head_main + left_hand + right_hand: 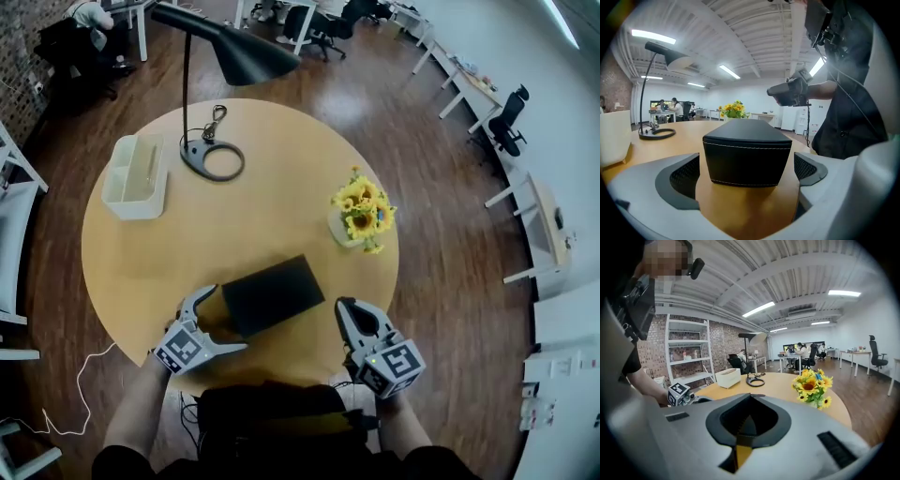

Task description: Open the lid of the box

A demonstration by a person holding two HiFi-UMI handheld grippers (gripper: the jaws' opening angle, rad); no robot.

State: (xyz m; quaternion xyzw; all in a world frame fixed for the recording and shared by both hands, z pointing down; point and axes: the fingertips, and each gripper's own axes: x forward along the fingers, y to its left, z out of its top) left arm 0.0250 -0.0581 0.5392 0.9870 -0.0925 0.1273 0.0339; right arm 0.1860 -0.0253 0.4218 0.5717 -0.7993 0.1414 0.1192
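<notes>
A black box (pixel 272 293) with its lid down lies near the front edge of the round wooden table (pixel 234 234). My left gripper (pixel 225 319) is open wide at the box's near-left corner. In the left gripper view the box (pixel 746 150) stands between the two pads (pixel 683 176) with a gap on each side, so nothing presses on it. My right gripper (pixel 347 307) is shut and empty, just right of the box and apart from it. In the right gripper view its jaws (pixel 749 420) meet, pointing over the table.
A vase of sunflowers (pixel 362 214) stands right of the middle. At the back are a black desk lamp (pixel 214 157) and a white container (pixel 136 176). The table edge runs just in front of both grippers. Desks and office chairs (pixel 506 117) stand beyond.
</notes>
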